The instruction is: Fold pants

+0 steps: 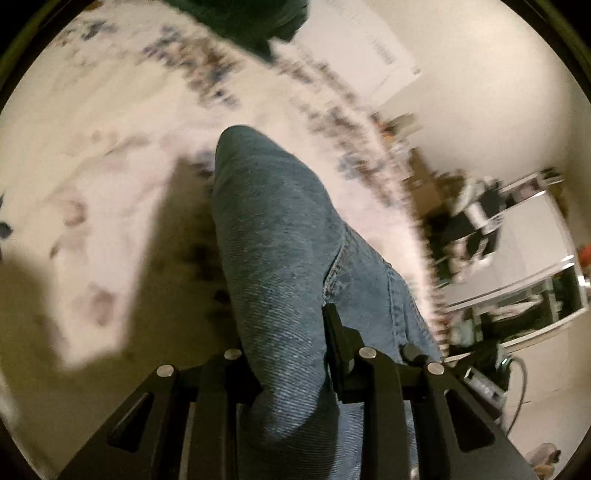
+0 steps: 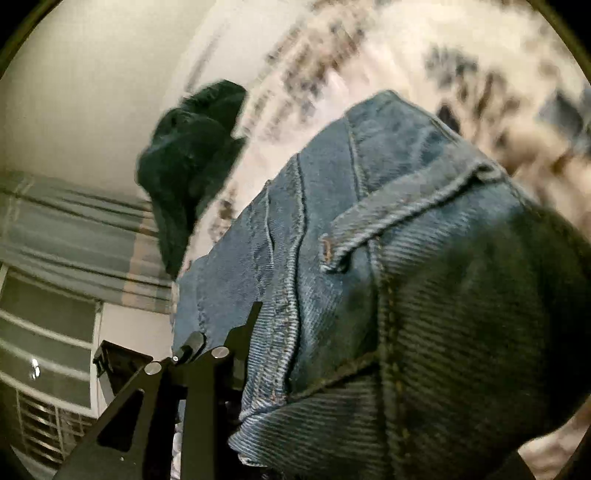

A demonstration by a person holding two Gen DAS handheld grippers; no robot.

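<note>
Denim filled both wrist views as I held the blue jeans (image 1: 280, 236) up over a bed (image 1: 92, 155) covered in a white spread with a blurred dark floral print. My left hand-held gripper (image 1: 291, 332) was clamped on a thick fold of the jeans: the cloth ran straight up between its two black fingers (image 1: 336, 332) and rose ahead of the camera as a rounded hump, with a stitched seam showing on its right side. The hump cast a broad shadow on the bed to the left. In the right wrist view, my right hand-held gripper (image 2: 255, 332) was closed on the jeans (image 2: 369, 258) along their left edge; only one finger (image 2: 247, 328) was in plain sight, pressed against a seamed fold, while the other was hidden under the cloth. The pocket corner with its orange bar tack sat near the middle of that view, and the lower right of the fabric hung in deep shadow. A dark green garment (image 2: 192, 166) lay bunched on the bed beyond the jeans, near the pale wall (image 2: 74, 92); the left view caught the same dark garment (image 1: 243, 22) at its top edge. Striped window blinds (image 2: 66, 236) appeared at the left of the right view. Both backgrounds were smeared by motion blur
</note>
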